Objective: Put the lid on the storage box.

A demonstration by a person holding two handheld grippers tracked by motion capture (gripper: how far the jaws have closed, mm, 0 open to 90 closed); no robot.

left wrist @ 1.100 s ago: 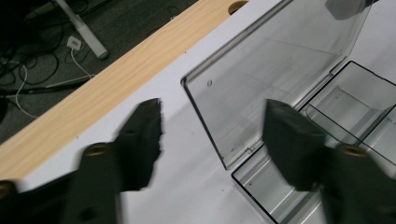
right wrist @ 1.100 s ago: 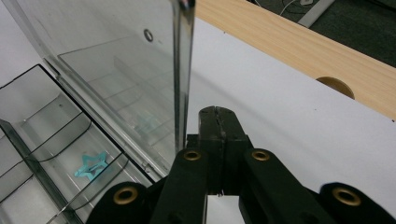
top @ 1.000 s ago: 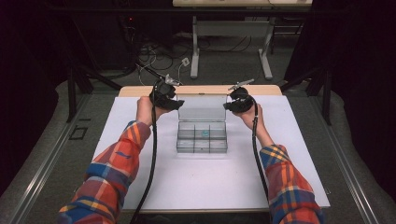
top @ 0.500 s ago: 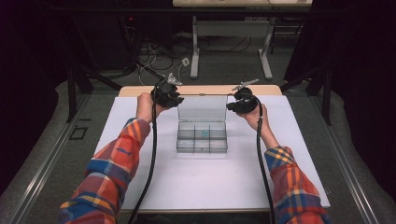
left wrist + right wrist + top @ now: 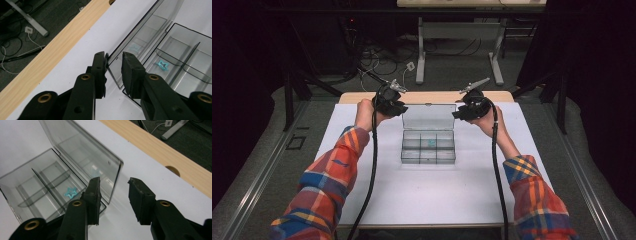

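1. High view: noted clear compartment box (image 5: 428, 155) about midway on the white sheet (image 5: 427, 200), with its lid (image 5: 428, 117) stood upright at the far side. Small blue star (image 5: 431, 143) lying in a middle compartment.
2. Found left gripper (image 5: 115, 58) at the lid's top left corner. Jaws have just been closing, with the lid edge between them. One pad touching the corner, gap visible on the other side, so no clamp yet; recorded as parted.
3. Found right gripper (image 5: 113, 182) just beside the lid's right corner. Jaws have just been opening and stand spread apart, nothing between them.
4. Risk: with one corner free and the other only loosely bracketed, lid could drop forward over the star or swing back past its hinge.
5. Risk: closing off-centre on the thin corner may twist the lid or skid the light box across the sheet.
6. Risk: any sideways pull from the one engaged corner could tip the box and spill the star.
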